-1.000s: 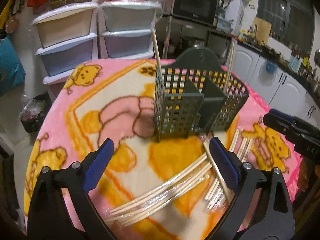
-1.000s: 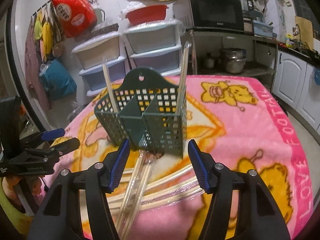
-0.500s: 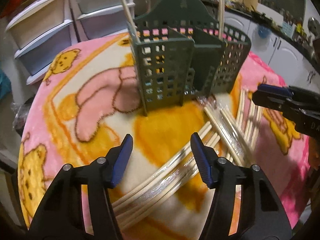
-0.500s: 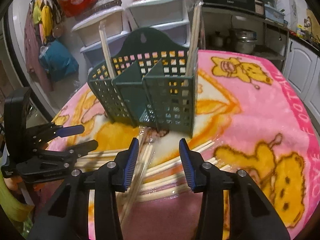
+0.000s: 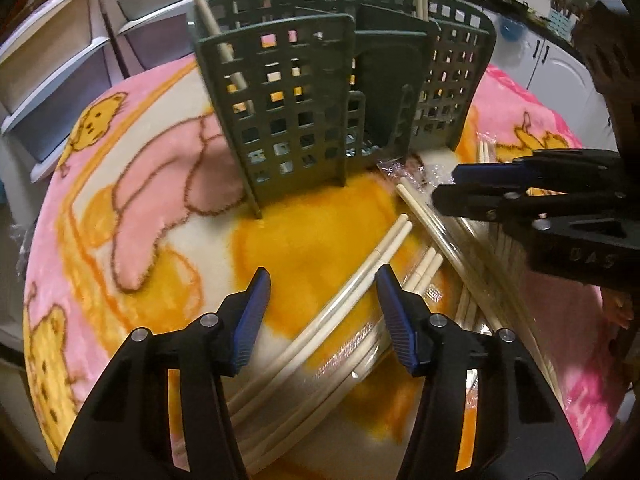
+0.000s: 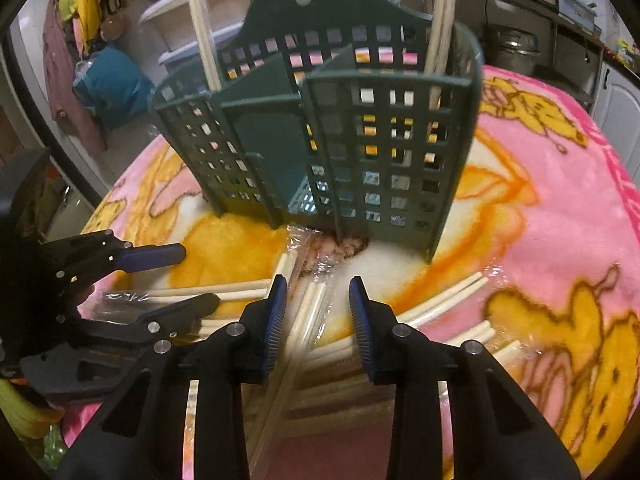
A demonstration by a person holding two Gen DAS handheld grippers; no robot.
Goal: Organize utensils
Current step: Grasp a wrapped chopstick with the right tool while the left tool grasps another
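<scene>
Both spread, the left claw (image 5: 322,298) and right claw (image 6: 318,304) each straddle wrapped chopsticks (image 6: 310,312) before the holder (image 6: 320,132).

Pink cartoon-bear blanket (image 6: 560,208), stacked plastic drawers (image 5: 52,76) behind (pale, translucent), steel pot (image 6: 508,46).

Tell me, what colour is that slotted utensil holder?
Dark green utensil holder, clearest in the right wrist view.

chopsticks (image 5: 352,292) lie before the holder (image 5: 304,112) (two stand inside).
</scene>
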